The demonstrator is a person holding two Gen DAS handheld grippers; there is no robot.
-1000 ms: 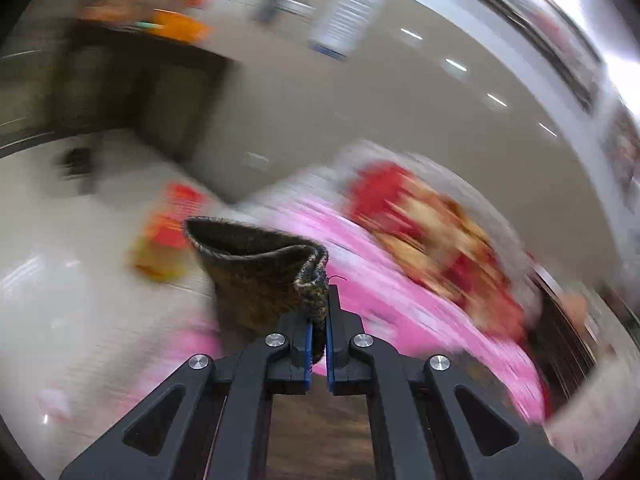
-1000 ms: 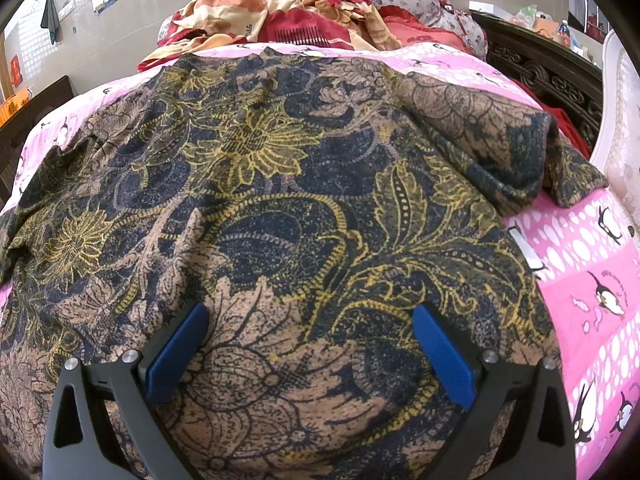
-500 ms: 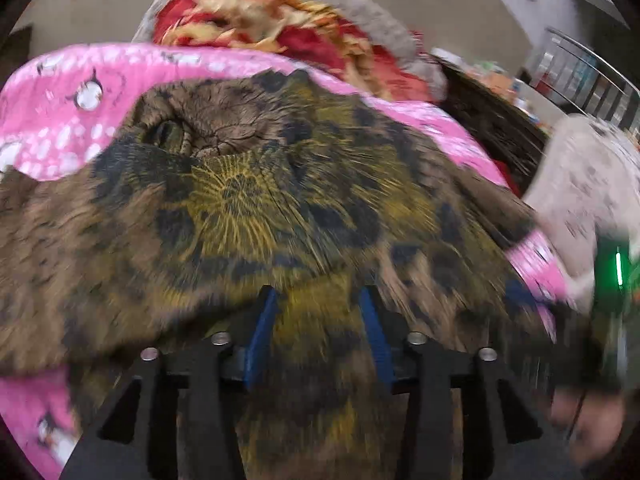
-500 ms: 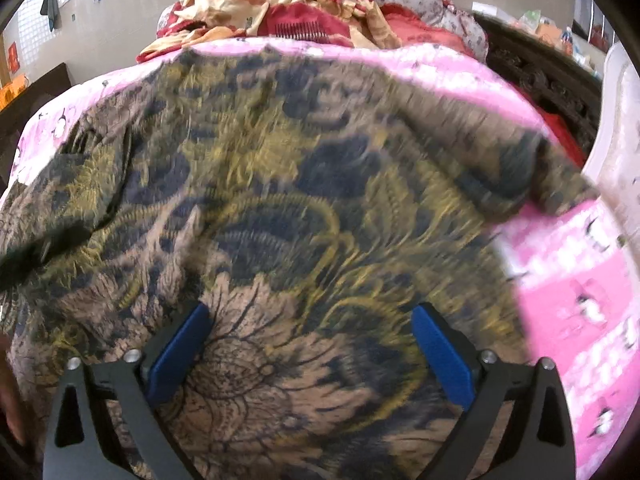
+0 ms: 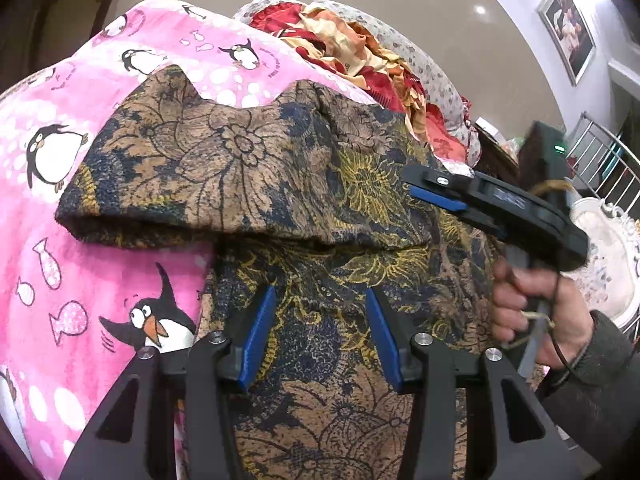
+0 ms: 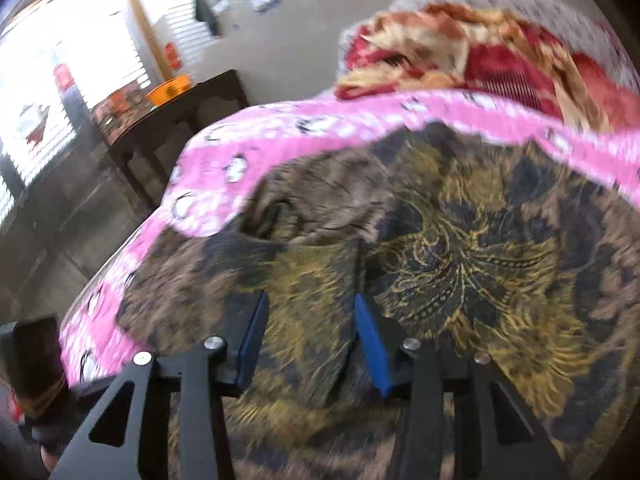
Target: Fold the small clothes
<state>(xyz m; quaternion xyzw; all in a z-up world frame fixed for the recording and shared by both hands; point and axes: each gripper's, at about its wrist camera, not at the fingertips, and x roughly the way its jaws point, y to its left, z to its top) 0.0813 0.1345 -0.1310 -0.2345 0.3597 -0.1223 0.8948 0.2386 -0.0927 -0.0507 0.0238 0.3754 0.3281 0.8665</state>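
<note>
The floral garment (image 5: 280, 184) lay on the pink penguin blanket (image 5: 80, 260), one sleeve folded across, its edge free. Left gripper (image 5: 320, 332) and right gripper (image 6: 310, 336) hovered above it, jaws spread, holding nothing

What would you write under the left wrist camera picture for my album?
Left gripper, jaws open, above a flowery brown top with one sleeve folded over, on a pink penguin blanket.
</note>
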